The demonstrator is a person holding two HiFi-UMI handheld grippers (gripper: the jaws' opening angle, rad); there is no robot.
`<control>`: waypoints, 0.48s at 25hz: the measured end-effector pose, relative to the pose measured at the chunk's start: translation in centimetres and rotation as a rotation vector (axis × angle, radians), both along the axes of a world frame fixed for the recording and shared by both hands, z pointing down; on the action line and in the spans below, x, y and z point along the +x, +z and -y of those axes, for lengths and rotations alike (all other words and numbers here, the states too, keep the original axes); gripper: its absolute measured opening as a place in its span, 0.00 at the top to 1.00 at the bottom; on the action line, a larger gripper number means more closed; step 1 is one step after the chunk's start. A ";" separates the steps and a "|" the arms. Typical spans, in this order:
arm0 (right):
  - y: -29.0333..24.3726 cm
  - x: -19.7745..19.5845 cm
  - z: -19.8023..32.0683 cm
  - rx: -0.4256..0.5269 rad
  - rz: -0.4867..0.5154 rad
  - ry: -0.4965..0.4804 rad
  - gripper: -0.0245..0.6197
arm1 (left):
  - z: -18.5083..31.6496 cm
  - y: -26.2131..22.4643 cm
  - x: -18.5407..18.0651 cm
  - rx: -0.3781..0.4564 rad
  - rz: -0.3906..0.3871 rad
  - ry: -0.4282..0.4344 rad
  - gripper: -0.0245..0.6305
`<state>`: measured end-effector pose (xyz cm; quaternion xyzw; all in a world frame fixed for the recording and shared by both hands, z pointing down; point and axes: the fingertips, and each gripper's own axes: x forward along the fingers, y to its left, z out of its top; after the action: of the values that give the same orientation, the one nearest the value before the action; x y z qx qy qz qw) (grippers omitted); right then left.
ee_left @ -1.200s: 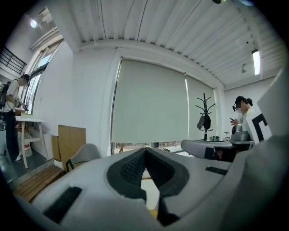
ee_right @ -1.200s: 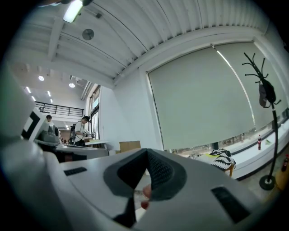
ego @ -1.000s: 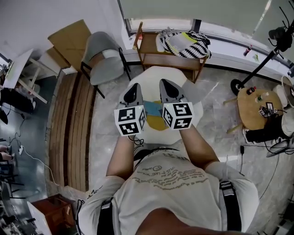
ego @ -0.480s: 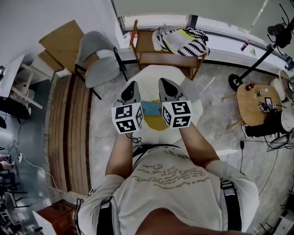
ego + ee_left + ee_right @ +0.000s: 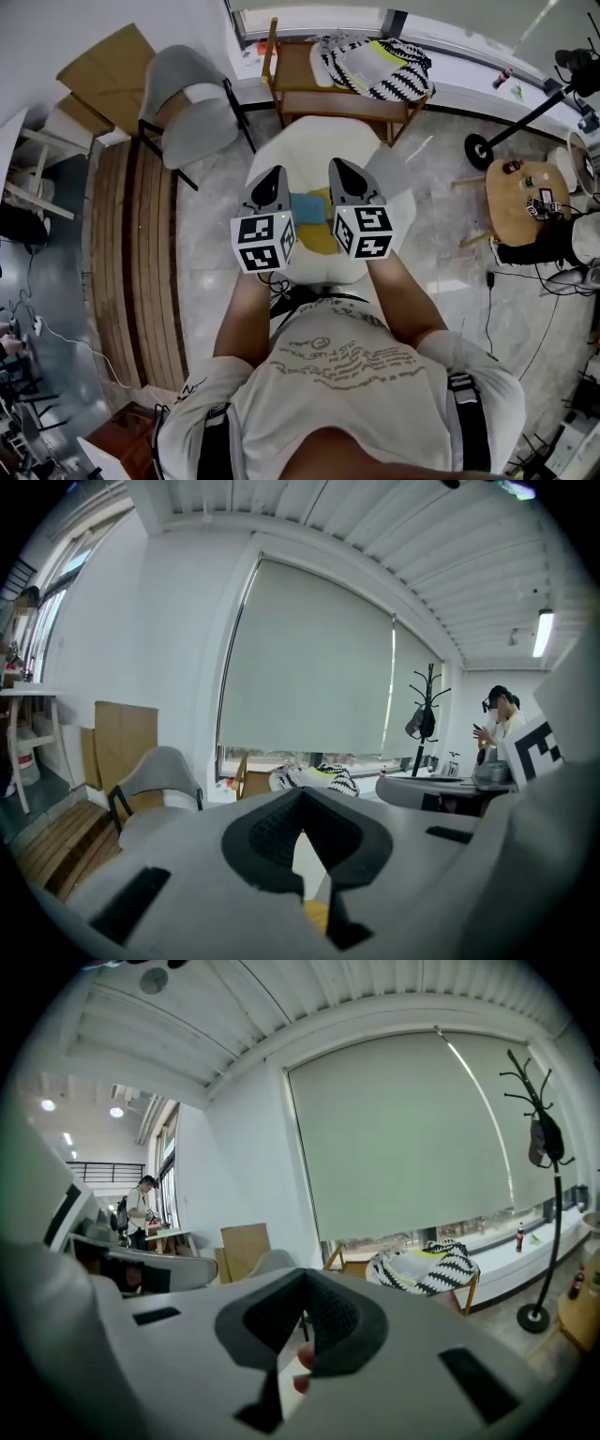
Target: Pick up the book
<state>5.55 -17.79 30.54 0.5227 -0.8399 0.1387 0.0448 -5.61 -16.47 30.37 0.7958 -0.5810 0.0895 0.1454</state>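
Observation:
A book point(image 5: 311, 216) with a blue and yellow cover lies flat on the round white table point(image 5: 309, 145) in the head view. My left gripper point(image 5: 271, 175) hovers over the book's left edge and my right gripper point(image 5: 340, 170) over its right edge, side by side, both pointing away from me. The grippers hide the book's outer edges. In the left gripper view the left gripper point(image 5: 303, 829) has its dark pads together, with a sliver of yellow cover point(image 5: 317, 917) below them. The right gripper point(image 5: 301, 1309) also stands shut in its own view and holds nothing.
Beyond the table a wooden bench point(image 5: 328, 98) carries a black-and-white striped bag point(image 5: 380, 66). A grey chair point(image 5: 183, 108) stands at the back left beside wooden slats point(image 5: 136, 253). At the right are a round wooden side table point(image 5: 525, 202) and a tripod point(image 5: 525, 127).
Both grippers have sunk side by side toward the table and the book. The book has not moved. Both stay shut.

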 end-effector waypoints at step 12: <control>12.7 -2.8 -0.4 -0.243 -0.084 -0.014 0.92 | -1.9 13.6 -3.5 -0.281 -0.095 -0.015 0.94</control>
<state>2.70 -17.43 43.28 0.5130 -0.8178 0.2173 0.1440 -9.07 -14.56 43.94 0.7666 -0.5611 0.1313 0.2833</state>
